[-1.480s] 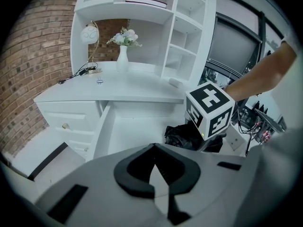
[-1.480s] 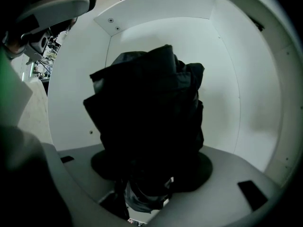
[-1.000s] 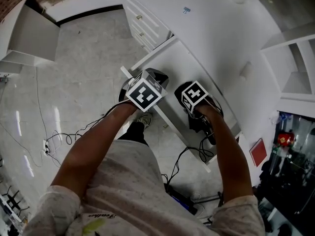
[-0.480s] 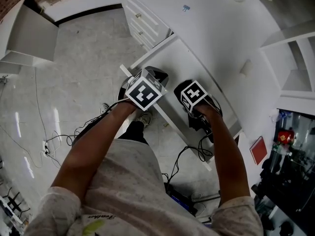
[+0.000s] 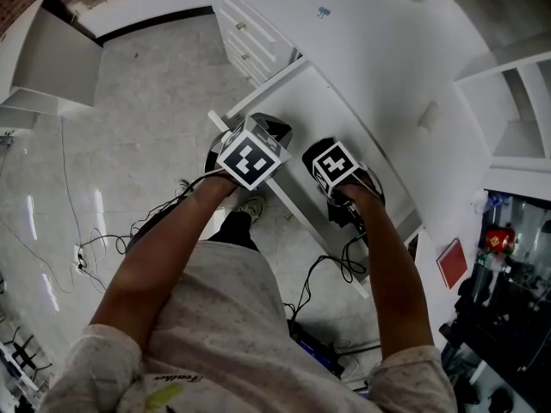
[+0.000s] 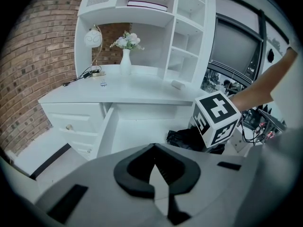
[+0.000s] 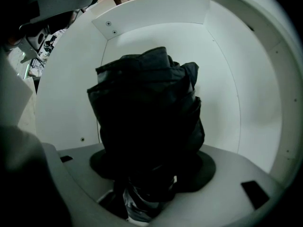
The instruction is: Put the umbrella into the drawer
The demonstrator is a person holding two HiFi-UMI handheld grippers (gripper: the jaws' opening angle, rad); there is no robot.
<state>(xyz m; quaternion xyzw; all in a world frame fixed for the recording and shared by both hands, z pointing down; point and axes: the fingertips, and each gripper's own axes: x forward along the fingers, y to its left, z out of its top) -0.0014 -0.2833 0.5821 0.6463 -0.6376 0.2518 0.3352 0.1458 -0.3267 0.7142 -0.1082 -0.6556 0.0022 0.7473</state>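
Person: stands over an open drawer with both forearms reaching down and a gripper in each hand.
Left gripper [image 6: 154,150]: held above the front edge of the drawer and angled downward. Its fingers are closed together with nothing between them.
Right gripper [image 7: 151,167]: points steeply down into the drawer. Its fingers have just been opening and stand wide apart, with the umbrella between them but not clamped.
Umbrella [image 7: 147,117]: black, folded into a crumpled bundle. It lies on the bottom of the drawer, toward the end on the person's right, directly under the right gripper.
Drawer [image 7: 222,79]: white and shallow, pulled out from under the counter. The umbrella is the only thing visible inside it.
Small drawers [image 6: 71,126]: a stack of white fronts with round knobs, just left of the open drawer.
Floor [image 5: 129,144]: pale and glossy, with thin dark cables [image 5: 112,239] trailing across it behind the person.
Counter [image 6: 118,86]: a white top above the drawer.
Vase [image 6: 125,63]: white, upright on the counter, holding pale flowers.
Lamp [image 6: 93,38]: a round white shade on a thin stem, left of the vase.
Shelves [image 6: 184,32]: white open compartments rising behind the counter.
Wall [image 6: 33,70]: red-brown brick, to the left of the shelves.
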